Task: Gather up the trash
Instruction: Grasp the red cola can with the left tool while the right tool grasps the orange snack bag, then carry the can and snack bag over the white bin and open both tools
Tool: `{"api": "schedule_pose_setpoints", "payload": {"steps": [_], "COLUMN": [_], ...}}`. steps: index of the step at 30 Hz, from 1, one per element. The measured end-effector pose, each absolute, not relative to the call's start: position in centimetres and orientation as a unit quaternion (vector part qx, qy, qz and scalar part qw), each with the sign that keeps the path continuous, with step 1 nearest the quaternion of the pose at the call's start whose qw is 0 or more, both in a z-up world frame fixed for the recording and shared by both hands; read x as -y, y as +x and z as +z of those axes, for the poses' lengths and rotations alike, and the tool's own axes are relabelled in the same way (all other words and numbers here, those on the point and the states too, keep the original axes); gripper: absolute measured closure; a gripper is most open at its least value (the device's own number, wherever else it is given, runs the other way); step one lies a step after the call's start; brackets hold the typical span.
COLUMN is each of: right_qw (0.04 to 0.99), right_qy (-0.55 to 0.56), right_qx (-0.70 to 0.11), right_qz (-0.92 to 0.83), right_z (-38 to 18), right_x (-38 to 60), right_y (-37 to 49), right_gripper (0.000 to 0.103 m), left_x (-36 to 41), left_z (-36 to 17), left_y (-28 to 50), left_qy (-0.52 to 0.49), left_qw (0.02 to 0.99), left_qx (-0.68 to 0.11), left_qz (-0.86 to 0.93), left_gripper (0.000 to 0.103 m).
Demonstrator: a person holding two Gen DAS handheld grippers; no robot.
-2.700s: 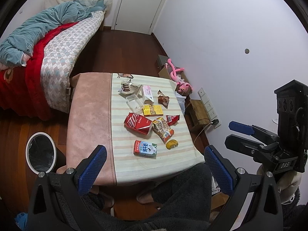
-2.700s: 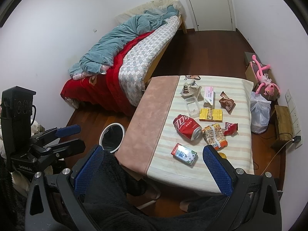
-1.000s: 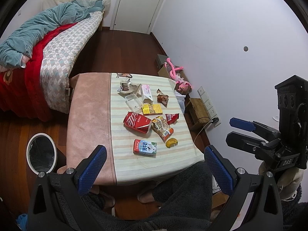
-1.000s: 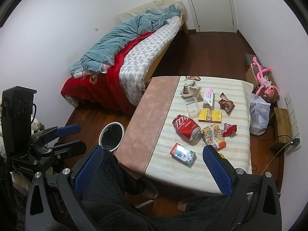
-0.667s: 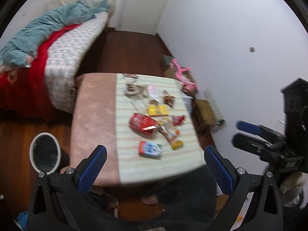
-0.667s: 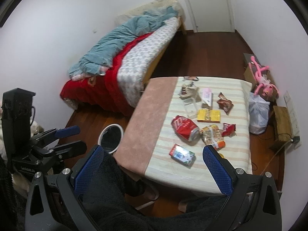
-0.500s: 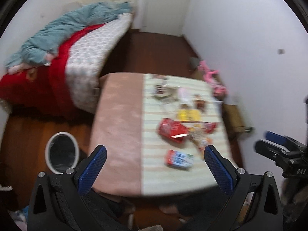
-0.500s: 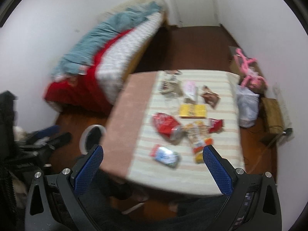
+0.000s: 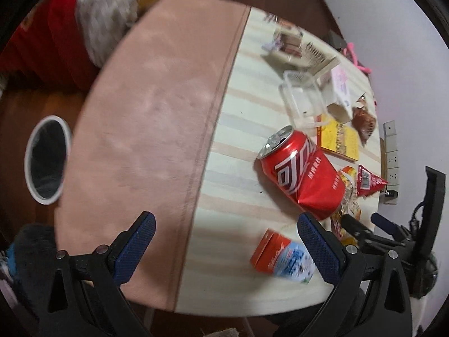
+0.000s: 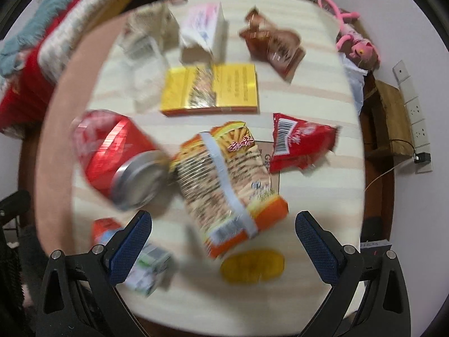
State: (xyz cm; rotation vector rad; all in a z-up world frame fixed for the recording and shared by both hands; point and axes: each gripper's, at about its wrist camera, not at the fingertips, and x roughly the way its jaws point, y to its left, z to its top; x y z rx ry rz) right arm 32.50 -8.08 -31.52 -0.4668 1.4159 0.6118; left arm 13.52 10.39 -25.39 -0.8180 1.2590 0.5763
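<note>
While both my tongs hang over the table (image 9: 146, 129), the trash lies scattered on its striped half. Red can (image 9: 304, 175) on its side, dented, top toward the pink half; its base touches the snack bag (image 10: 227, 185). Red wrapper (image 10: 300, 140) just right of the bag; yellow box (image 10: 210, 87) beyond both; yellow scrap (image 10: 252, 265) nearest me. Milk carton (image 9: 280, 255) lies near the table's edge, just beside my left gripper's right finger. Brown wrapper (image 10: 276, 43), white box (image 10: 203, 29) and clear tray (image 9: 301, 98) sit farther back. My left gripper (image 9: 228, 241) is spread wide, holding nothing. My right gripper (image 10: 224, 241) is likewise spread, empty, over the bag and scrap. Bin (image 9: 46, 158) stands on the floor, left of the table.
</note>
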Motion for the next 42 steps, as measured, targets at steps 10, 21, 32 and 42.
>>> {"api": "schedule_pose_setpoints", "payload": {"steps": [10,21,32,42], "right_qw": [0.695,0.69,0.694,0.711], "right_qy": [-0.191,-0.145,-0.161,-0.152], "right_qx": [-0.655,-0.674,-0.667,-0.657], "right_qz": [0.23,0.221,0.218,0.197], "right_z": [-33.4,-33.8,-34.0,-33.2], "right_x": [9.3,11.7,10.2,10.0], "right_y": [34.2,35.7,35.1,34.2], "right_gripper": [0.032,0.03,0.027,0.042], "left_x": [-10.2,-10.4,-11.5,-10.9], "left_z": [-29.1,-30.1,-28.2,-27.6], "left_y": [18.4,22.3,24.9,24.3], "left_qy": [-0.451,-0.467,-0.264,-0.263], "left_qw": [0.664,0.682,0.743,0.759], "left_qx": [-0.56,-0.528,-0.586,-0.555], "left_qz": [0.205,0.198,0.187,0.216], "left_gripper": [0.0,0.054,0.052,0.054]}}
